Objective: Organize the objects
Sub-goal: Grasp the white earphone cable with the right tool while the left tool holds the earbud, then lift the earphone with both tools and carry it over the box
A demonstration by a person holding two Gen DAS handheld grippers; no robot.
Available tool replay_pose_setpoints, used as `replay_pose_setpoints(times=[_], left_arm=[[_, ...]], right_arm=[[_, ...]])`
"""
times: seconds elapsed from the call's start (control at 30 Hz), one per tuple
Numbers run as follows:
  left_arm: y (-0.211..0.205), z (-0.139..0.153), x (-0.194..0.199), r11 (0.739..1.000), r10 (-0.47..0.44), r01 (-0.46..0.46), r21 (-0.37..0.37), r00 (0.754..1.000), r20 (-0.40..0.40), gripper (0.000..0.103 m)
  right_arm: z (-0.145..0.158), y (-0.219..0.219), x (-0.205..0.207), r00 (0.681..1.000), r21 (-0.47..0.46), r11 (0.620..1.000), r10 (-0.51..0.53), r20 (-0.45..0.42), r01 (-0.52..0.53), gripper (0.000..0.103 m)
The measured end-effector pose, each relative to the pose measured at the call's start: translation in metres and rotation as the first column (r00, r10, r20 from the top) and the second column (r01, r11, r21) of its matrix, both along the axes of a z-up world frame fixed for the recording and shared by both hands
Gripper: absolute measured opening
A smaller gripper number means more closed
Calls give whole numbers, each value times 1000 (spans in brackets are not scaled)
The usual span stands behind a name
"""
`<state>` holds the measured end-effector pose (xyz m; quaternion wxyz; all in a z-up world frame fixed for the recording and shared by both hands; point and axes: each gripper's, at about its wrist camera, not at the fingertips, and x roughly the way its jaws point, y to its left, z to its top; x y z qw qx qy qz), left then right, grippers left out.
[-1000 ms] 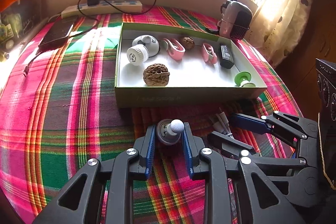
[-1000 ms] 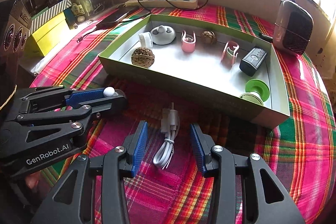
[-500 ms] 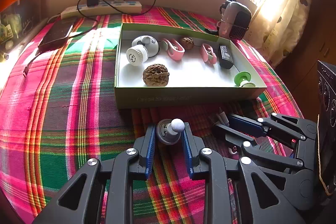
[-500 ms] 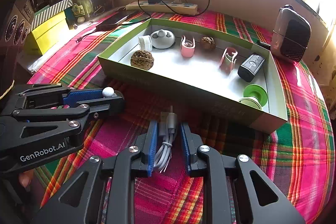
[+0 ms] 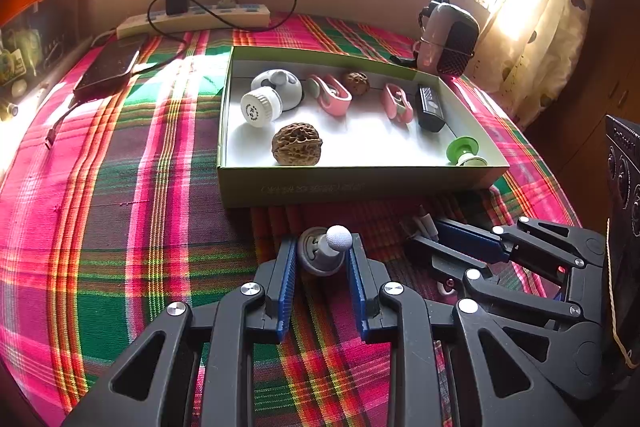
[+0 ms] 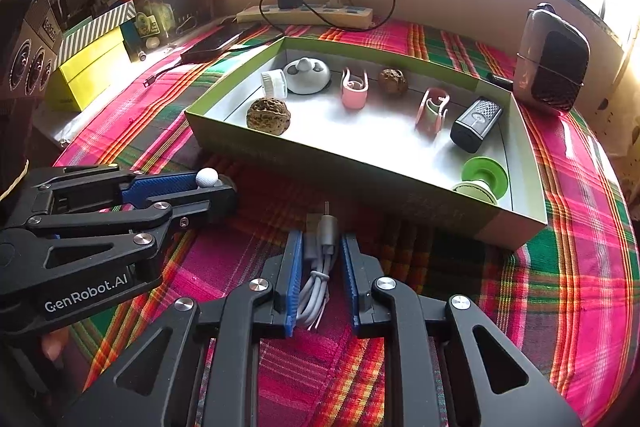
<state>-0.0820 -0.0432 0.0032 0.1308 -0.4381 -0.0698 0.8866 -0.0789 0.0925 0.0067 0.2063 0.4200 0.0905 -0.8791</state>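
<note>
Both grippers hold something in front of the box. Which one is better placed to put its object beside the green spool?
Right, probably. The right gripper, shut on the white cable, faces the box end with the green spool. The left gripper, gripping the grey knob, sits toward the walnut end.

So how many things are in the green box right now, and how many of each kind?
In the green box:
Walnuts: 2, a big one and a small one
Pink clips: 2
White round gadget: 1
White ribbed cap: 1
Black gadget: 1
Green spool: 1
Total: 8
</note>
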Motion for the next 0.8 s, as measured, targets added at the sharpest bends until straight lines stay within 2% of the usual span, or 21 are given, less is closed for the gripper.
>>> replay_pose_setpoints(times=[0.37,0.8], left_arm=[[0,1,0,1000,0,0,-4,1000,-4,22],[3,21,3,1000,-4,4,-9,998,-57,22]], right_arm=[[3,3,2,1000,-32,999,-7,3,7,19],[21,11,6,1000,-75,997,-13,-25,11,19]])
